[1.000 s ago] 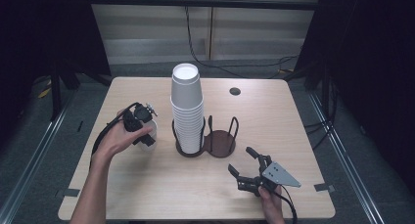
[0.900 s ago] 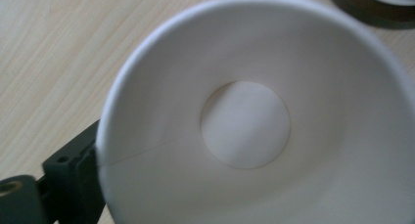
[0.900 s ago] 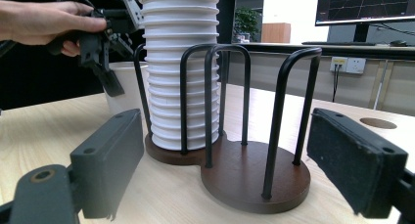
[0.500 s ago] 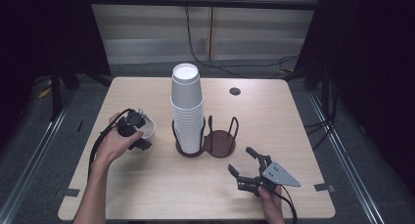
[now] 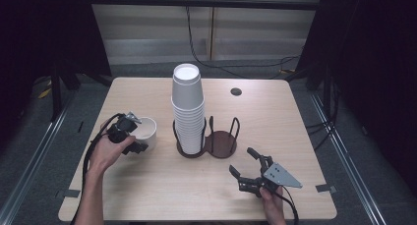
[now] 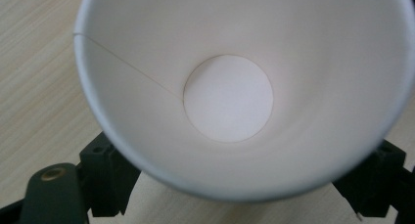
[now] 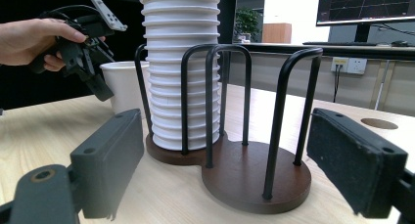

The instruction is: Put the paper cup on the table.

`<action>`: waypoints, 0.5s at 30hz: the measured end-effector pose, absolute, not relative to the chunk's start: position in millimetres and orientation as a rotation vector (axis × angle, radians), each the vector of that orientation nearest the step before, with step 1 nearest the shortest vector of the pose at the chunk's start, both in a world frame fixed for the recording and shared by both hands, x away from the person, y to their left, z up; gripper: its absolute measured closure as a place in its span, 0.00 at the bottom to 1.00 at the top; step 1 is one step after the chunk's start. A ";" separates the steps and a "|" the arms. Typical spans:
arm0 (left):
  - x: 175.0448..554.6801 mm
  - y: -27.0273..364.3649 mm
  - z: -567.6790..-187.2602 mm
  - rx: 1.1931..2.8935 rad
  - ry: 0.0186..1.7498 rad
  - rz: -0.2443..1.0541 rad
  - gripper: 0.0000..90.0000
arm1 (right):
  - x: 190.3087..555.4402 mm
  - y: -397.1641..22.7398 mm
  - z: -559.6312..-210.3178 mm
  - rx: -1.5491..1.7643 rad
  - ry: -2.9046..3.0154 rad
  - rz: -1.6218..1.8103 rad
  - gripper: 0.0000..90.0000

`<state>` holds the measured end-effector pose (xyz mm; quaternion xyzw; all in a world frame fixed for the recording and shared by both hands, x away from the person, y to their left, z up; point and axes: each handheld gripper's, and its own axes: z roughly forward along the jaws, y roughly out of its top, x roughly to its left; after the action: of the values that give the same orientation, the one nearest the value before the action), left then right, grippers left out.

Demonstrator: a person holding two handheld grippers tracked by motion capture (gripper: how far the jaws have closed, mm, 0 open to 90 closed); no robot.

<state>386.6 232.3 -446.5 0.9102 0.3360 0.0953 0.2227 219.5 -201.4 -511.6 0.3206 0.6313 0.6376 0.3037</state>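
A single white paper cup (image 5: 147,129) (image 6: 228,98) (image 7: 122,87) stands upright on the table's left side. My left gripper (image 5: 137,134) (image 6: 240,185) (image 7: 93,72) reaches it from the left, tilted down. Its jaws have just been closing, and they now press the cup's sides under the rim. A tall stack of white cups (image 5: 188,112) (image 7: 181,62) fills the left ring of a dark wire cup holder (image 5: 220,144) (image 7: 254,180); the right ring holds nothing. My right gripper (image 5: 241,161) (image 7: 225,136) rests near the front right, open, facing the holder.
A small round hole (image 5: 236,91) lies at the table's (image 5: 162,185) back right. Dark floor and rails surround the table. A cable trails from each gripper toward the front edge. A monitor (image 7: 364,6) shows far off in the right gripper view.
My left gripper has slid left and down beside the single cup, and its jaws have drawn in around it. The cup and the right gripper have stayed put.
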 end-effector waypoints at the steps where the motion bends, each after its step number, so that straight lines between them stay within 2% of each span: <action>1: 384.7 231.9 -447.4 2.504 0.933 0.272 0.18 | 219.7 -201.5 -511.6 0.848 1.672 1.688 0.15; 5: 379.8 232.8 -451.0 2.446 0.954 0.254 0.18 | 219.3 -201.5 -511.6 0.849 1.670 1.689 0.15; 15: 366.1 240.5 -446.3 2.335 0.966 0.305 0.18 | 219.4 -201.5 -511.6 0.850 1.671 1.689 0.15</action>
<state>366.1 240.5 -446.3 0.8770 0.3629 0.1144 0.2935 219.4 -201.5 -511.6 0.3210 0.6308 0.6376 0.3042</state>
